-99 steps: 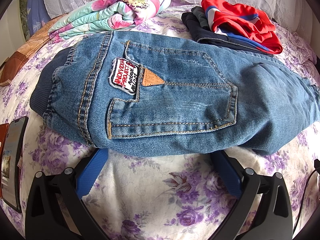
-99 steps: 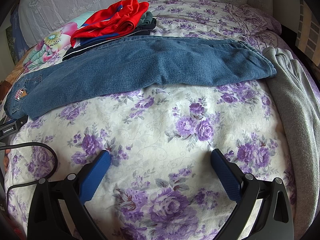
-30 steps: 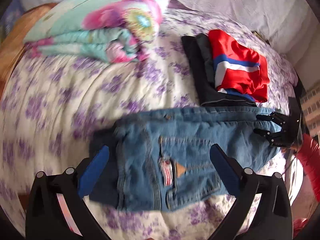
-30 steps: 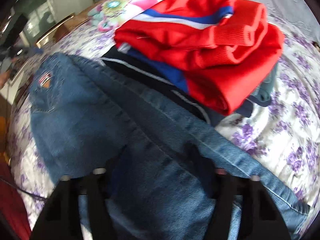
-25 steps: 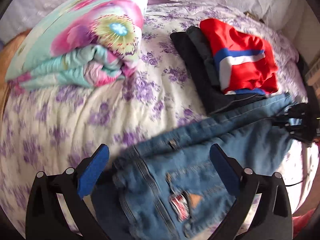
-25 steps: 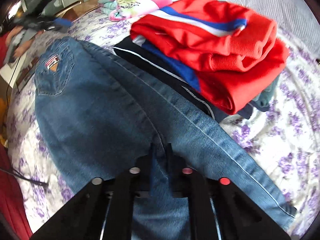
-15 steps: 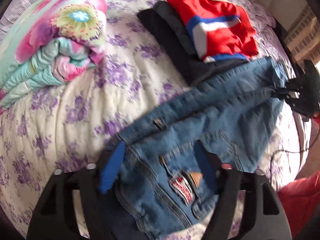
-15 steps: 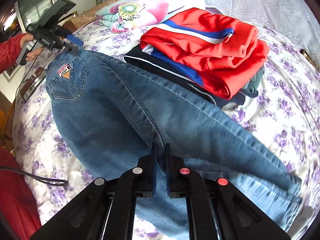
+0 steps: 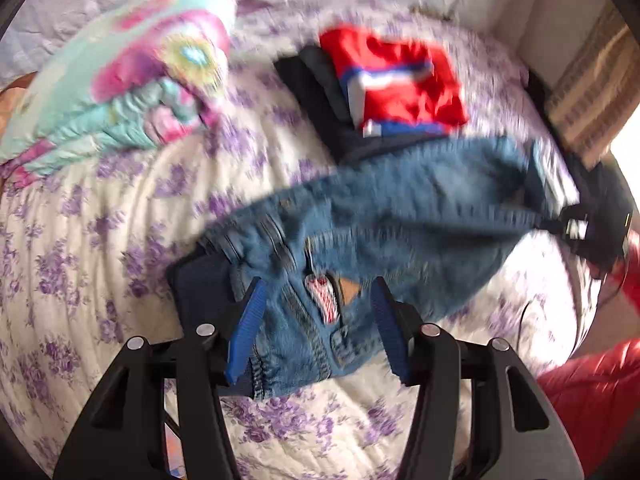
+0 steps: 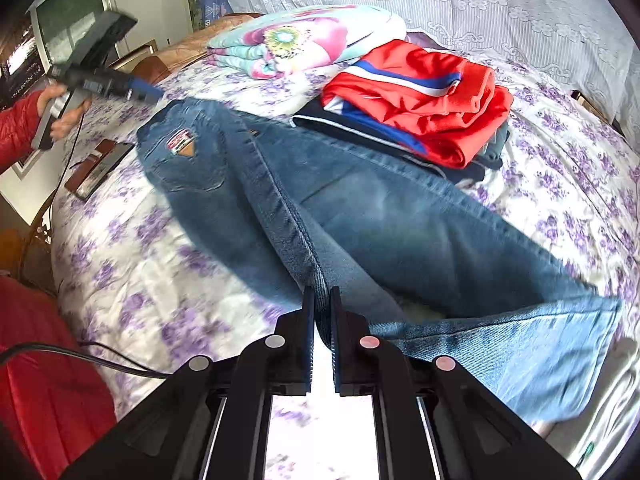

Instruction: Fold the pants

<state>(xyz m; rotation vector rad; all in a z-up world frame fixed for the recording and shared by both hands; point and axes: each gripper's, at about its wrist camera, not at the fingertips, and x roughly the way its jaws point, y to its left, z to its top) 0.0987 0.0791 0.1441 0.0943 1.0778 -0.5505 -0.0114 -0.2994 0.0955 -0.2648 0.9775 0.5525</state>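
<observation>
The blue jeans [image 10: 380, 220] hang stretched between both grippers above the flowered bed [image 10: 132, 264]. In the left wrist view, which is blurred, the waist end [image 9: 304, 320] with its patch and back pocket is bunched between the blue pads. My left gripper [image 9: 319, 286] is closing its jaws on it. The right wrist view shows that gripper [image 10: 154, 94] at the waistband, held by a hand [image 10: 60, 116]. My right gripper [image 10: 322, 292] is shut on the side seam partway down the leg. It shows again at the far right of the left wrist view [image 9: 568, 226].
A folded red top [image 10: 416, 96] on dark clothes lies just behind the jeans. A rolled floral quilt [image 10: 304, 44] sits by the headboard. A phone [image 10: 98, 170] lies near the bed's left edge. A black cable [image 10: 100, 360] and red sleeves are at the near side.
The left jaws have narrowed from wide apart onto the jeans' waist. The right jaws have shut on the leg seam and pulled it up and back, raising the jeans off the sheet.
</observation>
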